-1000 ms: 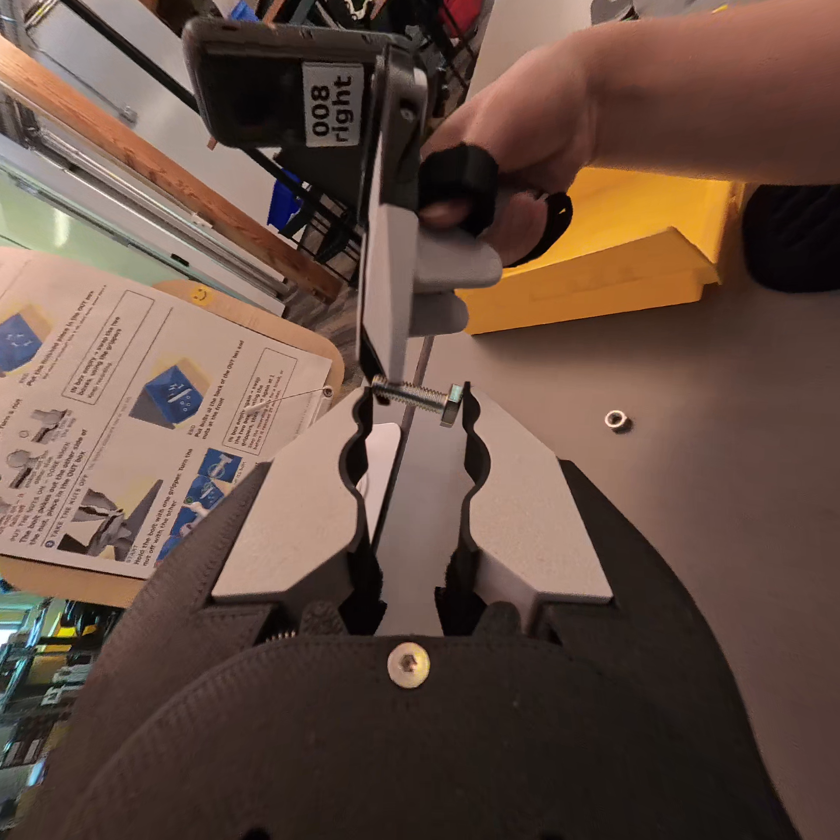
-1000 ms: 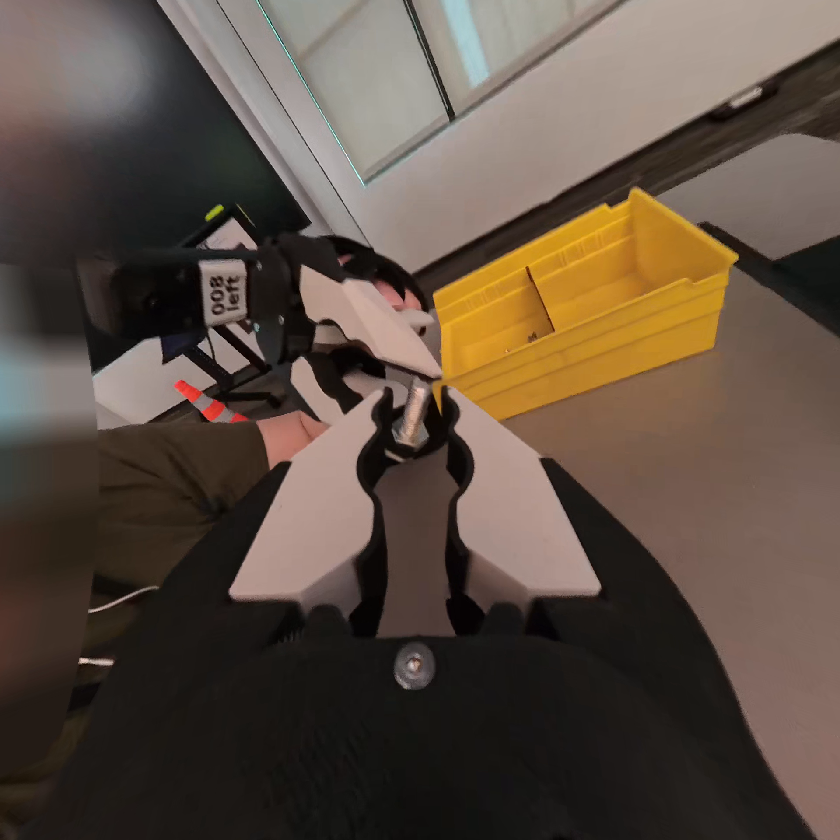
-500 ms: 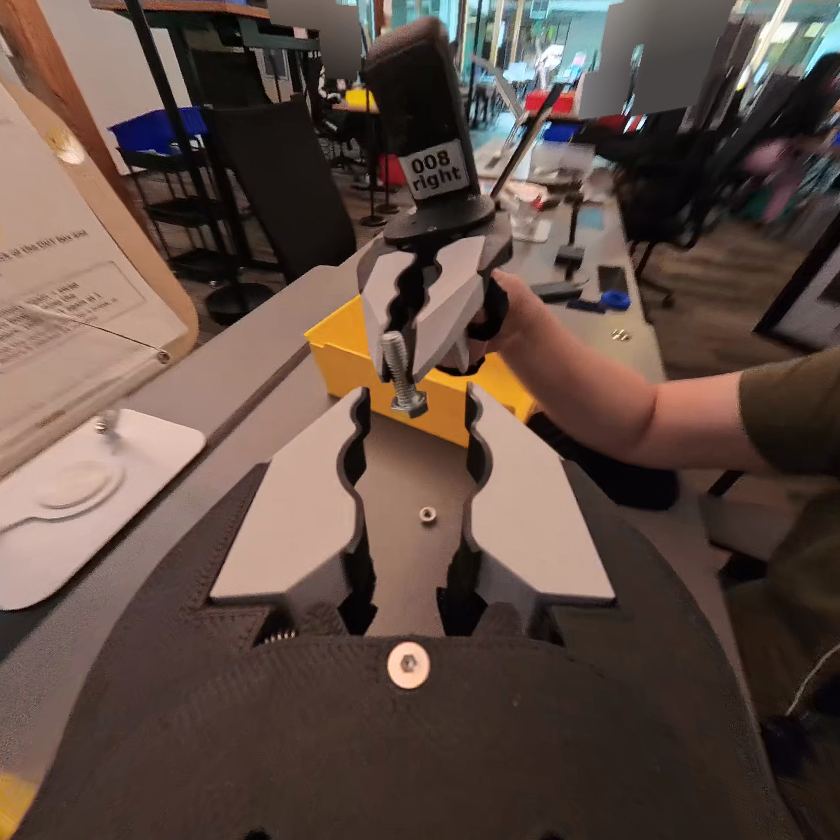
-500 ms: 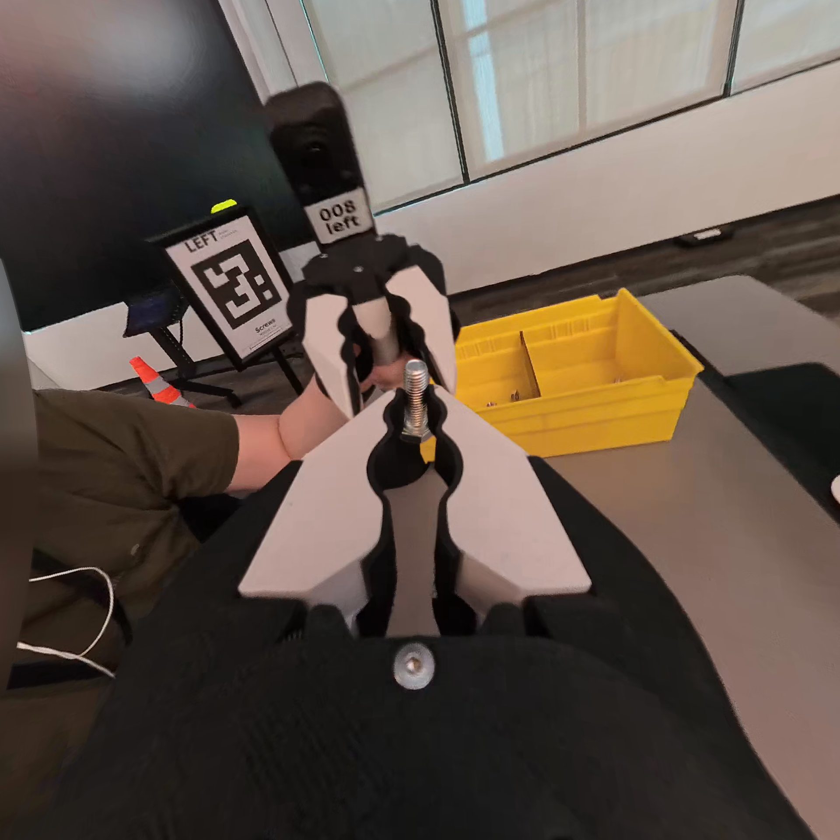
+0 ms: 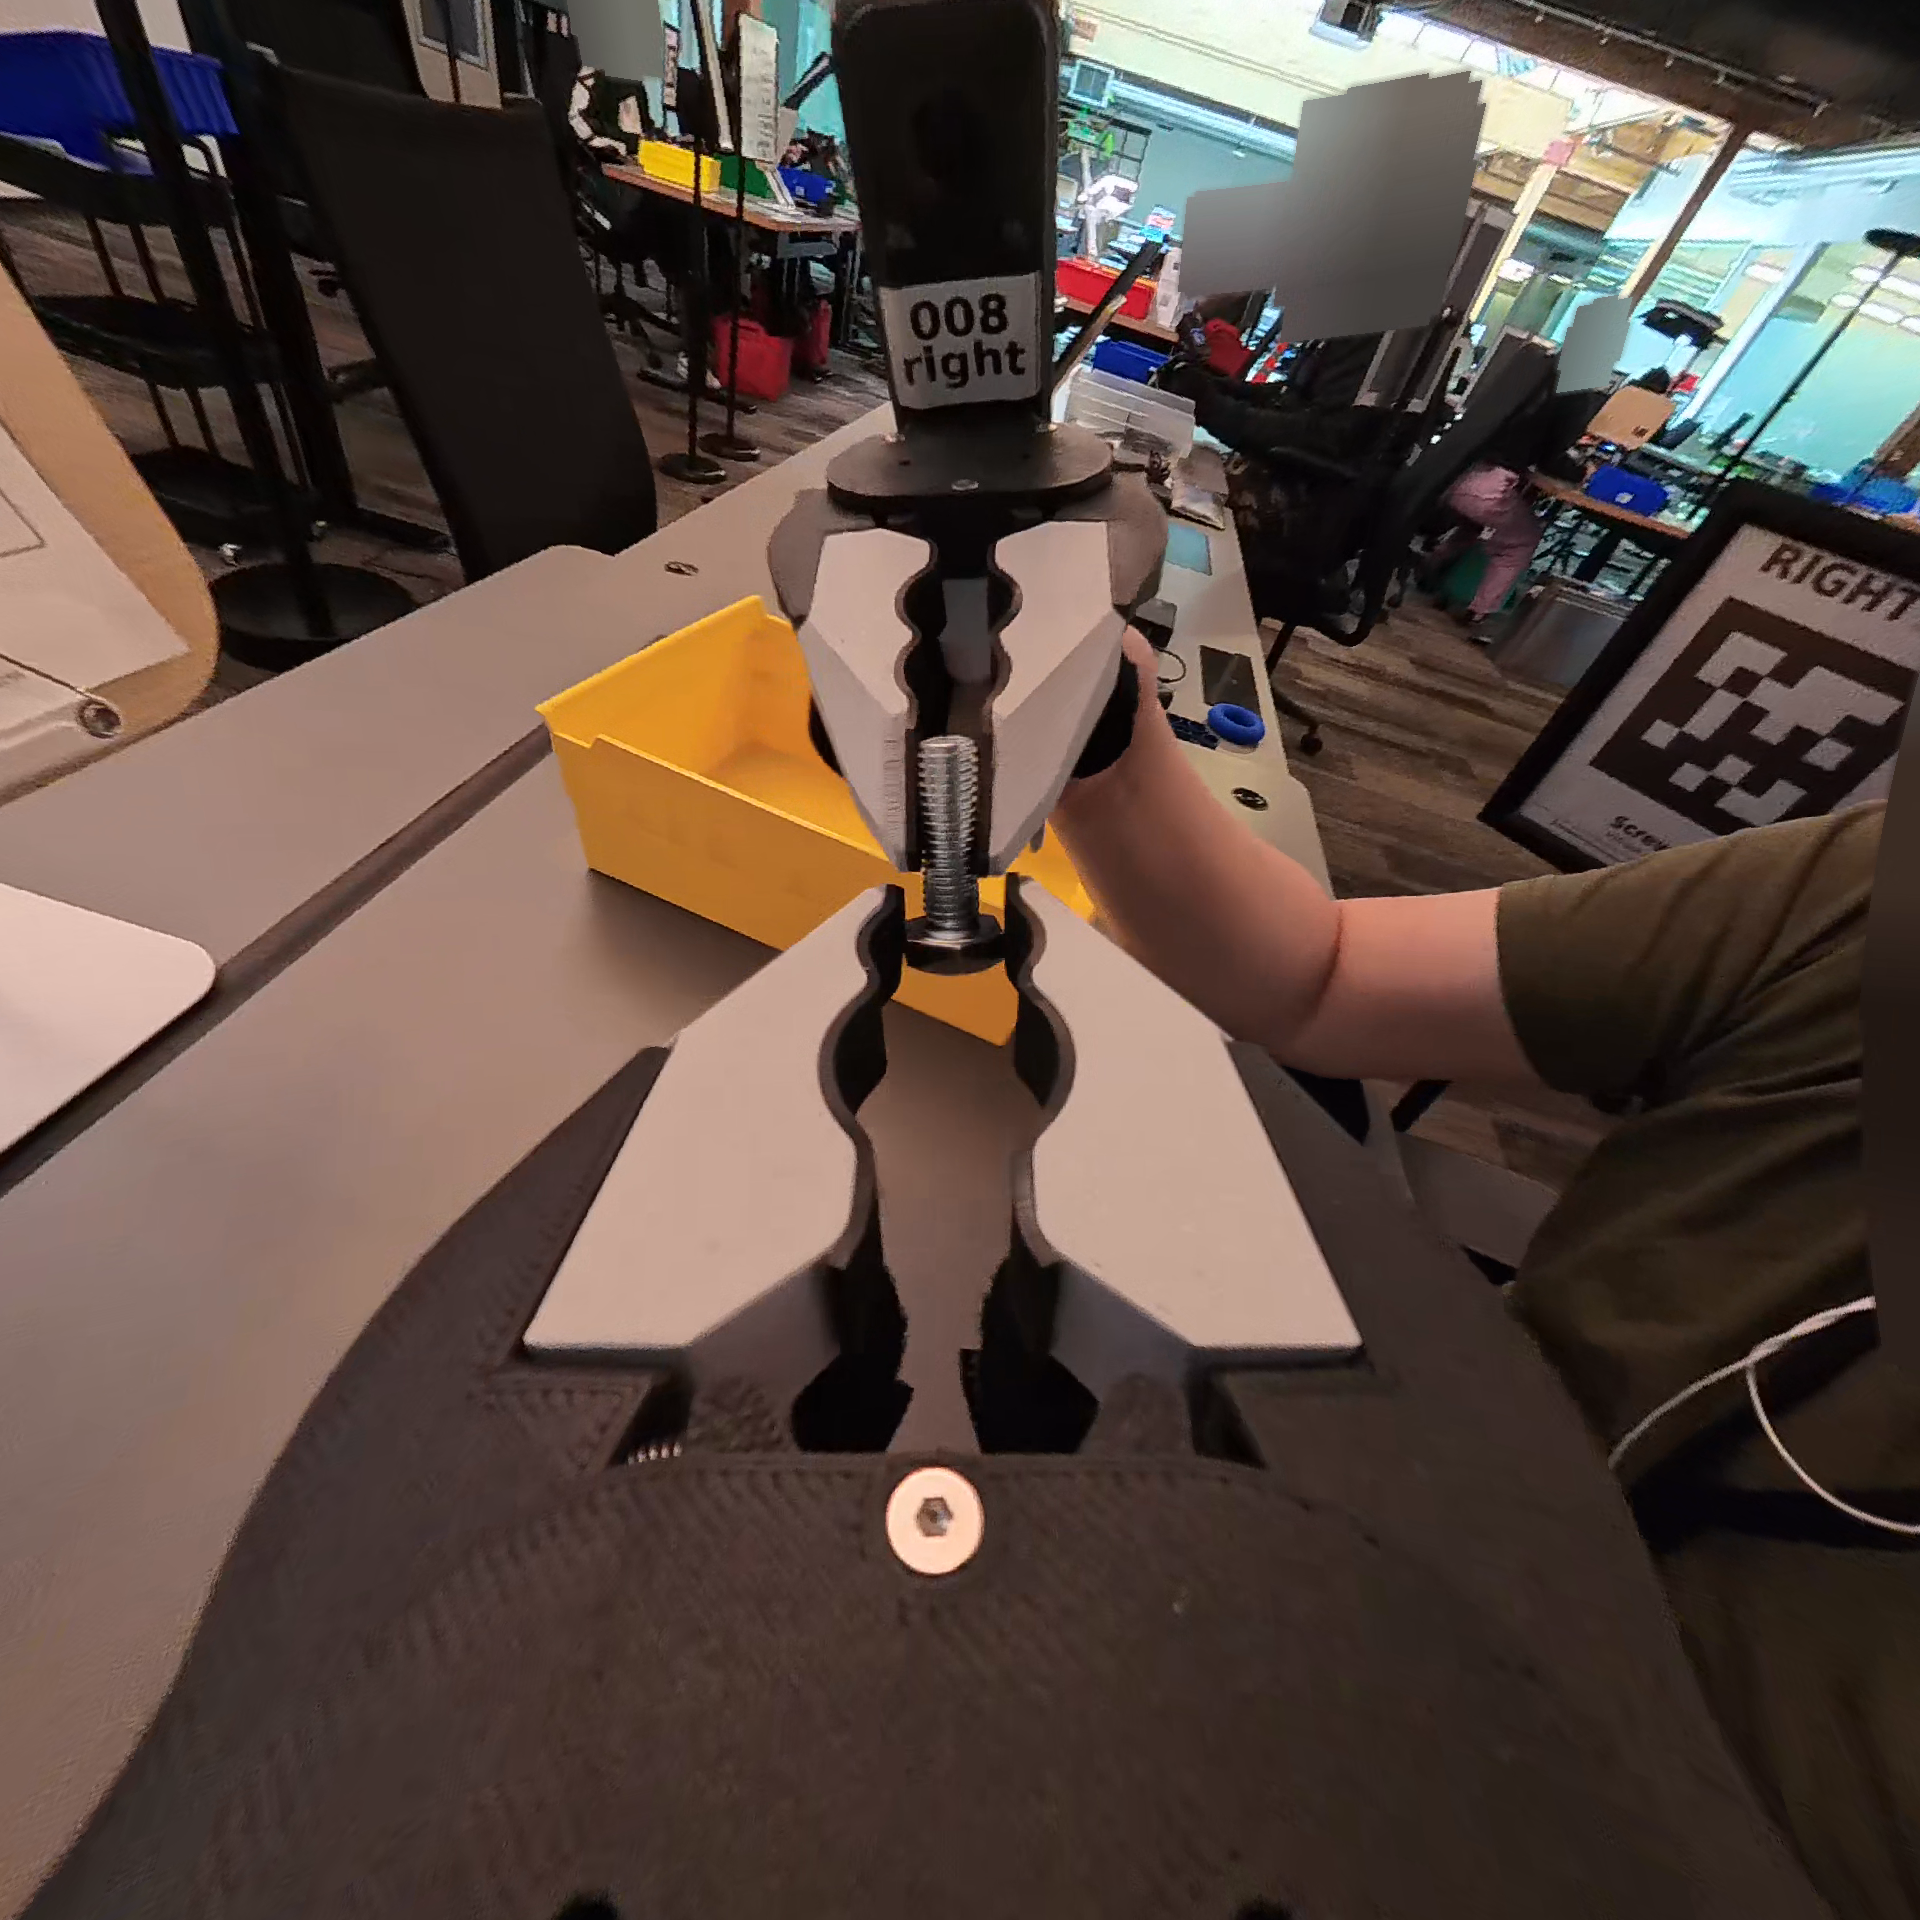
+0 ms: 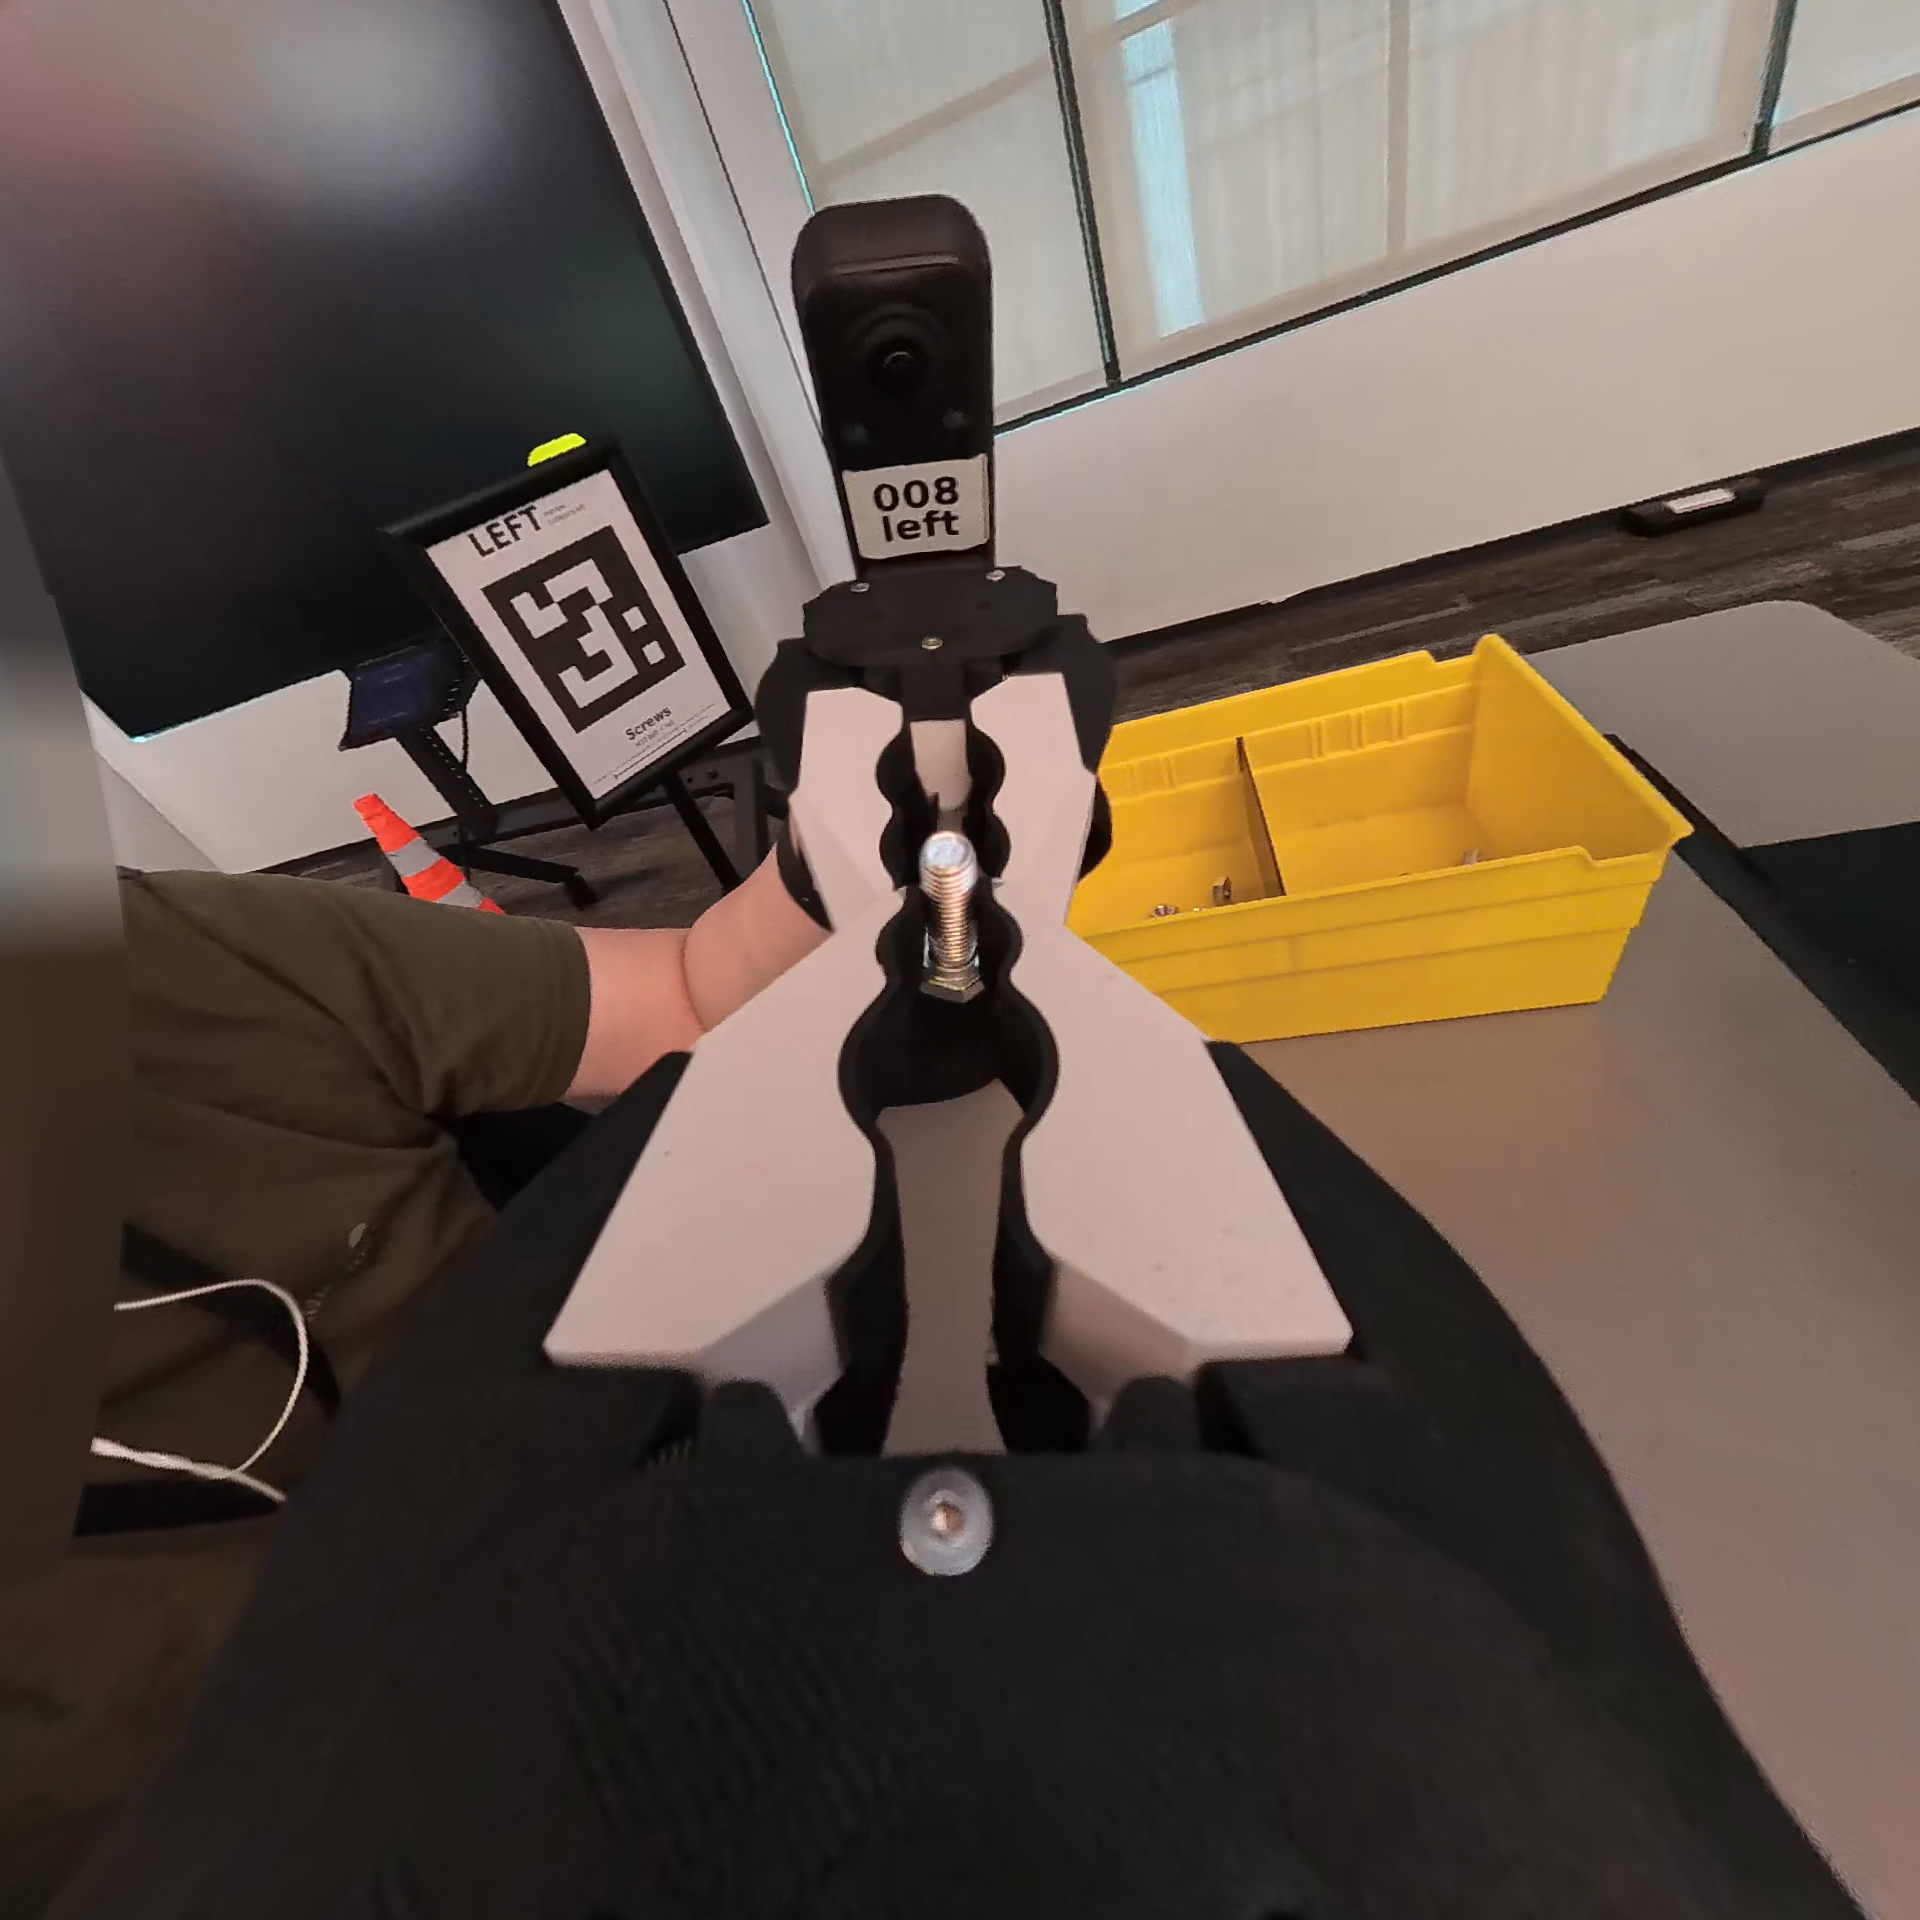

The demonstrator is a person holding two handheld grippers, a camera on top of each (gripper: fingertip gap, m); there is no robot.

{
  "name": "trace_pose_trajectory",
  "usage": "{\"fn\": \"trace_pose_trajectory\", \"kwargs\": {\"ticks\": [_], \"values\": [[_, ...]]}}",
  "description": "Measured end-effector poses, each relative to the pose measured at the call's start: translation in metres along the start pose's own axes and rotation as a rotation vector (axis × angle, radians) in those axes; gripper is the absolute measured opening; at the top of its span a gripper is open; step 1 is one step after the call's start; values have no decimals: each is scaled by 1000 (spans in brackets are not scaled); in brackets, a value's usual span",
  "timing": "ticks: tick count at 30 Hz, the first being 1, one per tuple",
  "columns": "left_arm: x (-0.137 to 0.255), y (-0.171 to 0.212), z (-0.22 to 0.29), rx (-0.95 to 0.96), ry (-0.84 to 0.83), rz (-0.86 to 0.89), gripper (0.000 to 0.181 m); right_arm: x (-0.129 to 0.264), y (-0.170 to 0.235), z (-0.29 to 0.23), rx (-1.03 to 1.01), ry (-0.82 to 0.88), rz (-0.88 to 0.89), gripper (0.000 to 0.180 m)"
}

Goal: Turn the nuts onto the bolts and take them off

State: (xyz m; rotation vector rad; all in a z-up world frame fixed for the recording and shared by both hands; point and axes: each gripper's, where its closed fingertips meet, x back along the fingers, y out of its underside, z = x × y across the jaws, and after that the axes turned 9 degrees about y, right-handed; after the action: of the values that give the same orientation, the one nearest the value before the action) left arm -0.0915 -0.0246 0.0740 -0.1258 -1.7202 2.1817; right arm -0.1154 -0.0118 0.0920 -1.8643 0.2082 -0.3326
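Note:
A silver bolt (image 5: 948, 821) stands upright between the two grippers, threaded end up and hex end (image 5: 948, 940) down. My right gripper (image 5: 951, 842) faces me in the left wrist view and is shut on the threaded shaft. My left gripper (image 5: 948, 920) has its fingertips closed against the hex end. In the right wrist view the bolt (image 6: 948, 914) sits in my right gripper (image 6: 951, 925), with the left gripper (image 6: 945, 883) right behind it. I cannot tell whether the hex end is the bolt's head or a nut.
A yellow divided bin (image 6: 1351, 956) with several small metal parts stands on the grey table (image 5: 416, 1039) behind the grippers, also seen in the left wrist view (image 5: 665, 769). A white plate (image 5: 73, 997) lies at the left. Framed marker signs (image 6: 582, 634) (image 5: 1745, 707) stand off the table. The tips of both grippers are at nearly the same place.
Half a second ago my left gripper was open and below the bolt. It has since moved up to the bolt and closed on its hex end. The right gripper kept hold of the bolt.

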Motion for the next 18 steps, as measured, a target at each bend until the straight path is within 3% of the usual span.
{"fn": "trace_pose_trajectory", "kwargs": {"ticks": [7, 18], "values": [[1, 5, 3, -4, 11, -40, 24, 0, 4, 1, -27, -2, -34, 9], [3, 3, 3, 35, 43, -19, 17, 0, 4, 0, -29, -5, -41, 9]]}}
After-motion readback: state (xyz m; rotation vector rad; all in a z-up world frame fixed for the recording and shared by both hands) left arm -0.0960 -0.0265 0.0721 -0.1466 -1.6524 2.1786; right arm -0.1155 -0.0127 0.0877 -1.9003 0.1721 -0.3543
